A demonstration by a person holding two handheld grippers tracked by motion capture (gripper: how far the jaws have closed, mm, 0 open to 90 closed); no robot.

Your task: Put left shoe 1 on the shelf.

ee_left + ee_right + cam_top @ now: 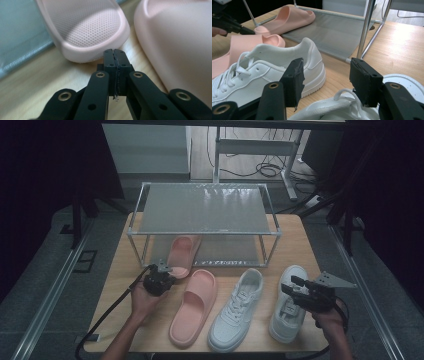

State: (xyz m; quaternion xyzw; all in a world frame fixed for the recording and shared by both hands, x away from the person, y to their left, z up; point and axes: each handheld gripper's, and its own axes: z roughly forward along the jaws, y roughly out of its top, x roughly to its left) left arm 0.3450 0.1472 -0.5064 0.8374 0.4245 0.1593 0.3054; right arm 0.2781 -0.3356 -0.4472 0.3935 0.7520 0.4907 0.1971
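**Pink foam and white leather beside two grippers**

Pink slipper [85, 30] with a dotted insole lies just ahead of the left gripper [115, 56], whose black jaws are pressed together with nothing between them. The heel of this slipper almost touches the jaw tips; its front part is cut off at the top of the left gripper view. In the high view its toe goes under the metal rack [205, 210], on the grey lower shelf. The second slipper [180, 45], smooth and rounded, is to the right of these jaws.

The right gripper [325, 80] stands wide, with nothing held. Directly below it are the laces of a white sneaker [352, 107], mostly hidden by the jaws. The other sneaker [269, 72] is to its left, with a clear padded heel collar.
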